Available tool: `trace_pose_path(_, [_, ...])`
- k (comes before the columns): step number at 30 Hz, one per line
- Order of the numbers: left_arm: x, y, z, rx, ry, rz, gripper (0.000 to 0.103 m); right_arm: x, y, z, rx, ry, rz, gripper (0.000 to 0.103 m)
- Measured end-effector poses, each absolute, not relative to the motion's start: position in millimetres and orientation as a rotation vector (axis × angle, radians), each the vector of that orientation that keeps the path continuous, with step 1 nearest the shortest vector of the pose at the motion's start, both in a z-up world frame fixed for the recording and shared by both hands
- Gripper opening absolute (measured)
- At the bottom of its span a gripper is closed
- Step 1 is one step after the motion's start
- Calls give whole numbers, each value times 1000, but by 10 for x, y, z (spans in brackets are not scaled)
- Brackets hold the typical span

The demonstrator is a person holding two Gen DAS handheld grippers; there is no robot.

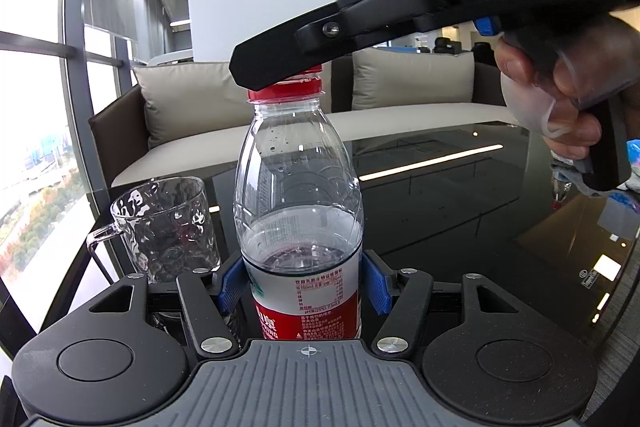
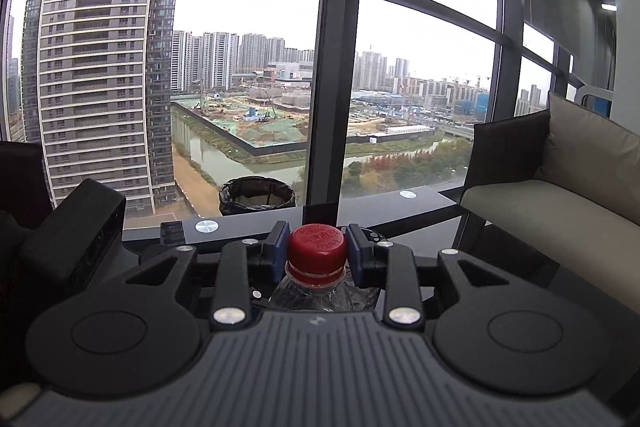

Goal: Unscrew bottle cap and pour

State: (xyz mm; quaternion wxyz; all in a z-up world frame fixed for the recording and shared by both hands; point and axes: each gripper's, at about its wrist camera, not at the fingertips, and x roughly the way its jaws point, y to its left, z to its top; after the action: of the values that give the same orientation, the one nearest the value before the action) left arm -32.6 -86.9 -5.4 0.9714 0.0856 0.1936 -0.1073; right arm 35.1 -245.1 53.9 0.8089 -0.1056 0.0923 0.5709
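A clear plastic water bottle (image 1: 298, 195) with a red and white label stands upright on the dark glass table (image 1: 460, 195), about a third full. My left gripper (image 1: 304, 281) is shut on its lower body, blue pads on both sides. Its red cap (image 2: 316, 253) sits on the neck between the blue pads of my right gripper (image 2: 317, 254), which is shut on it. In the left wrist view the right gripper (image 1: 276, 73) comes in from the upper right over the cap (image 1: 286, 89). A clear glass mug (image 1: 164, 227) stands empty, left of the bottle.
A beige sofa (image 1: 400, 95) with cushions runs behind the table. Tall windows (image 2: 240, 87) stand to the left, with a black bin (image 2: 256, 197) on the floor by them. A small bottle and blue items (image 1: 568, 187) lie at the table's right edge.
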Motion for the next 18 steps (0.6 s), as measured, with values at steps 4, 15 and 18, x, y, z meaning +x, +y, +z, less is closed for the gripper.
trace_pose_path(4, [-335,-896,-61,189,386,-219,56,438,-2533,545,-205,209,1265,32])
trace_pose_path(15, [-344,-906,-62,188,385,-222,57,486,-2498,674,-307,221,1362,32])
trace_pose_path(18, [-335,-904,-65,187,387,-222,57,499,-2473,692,-306,245,1355,33])
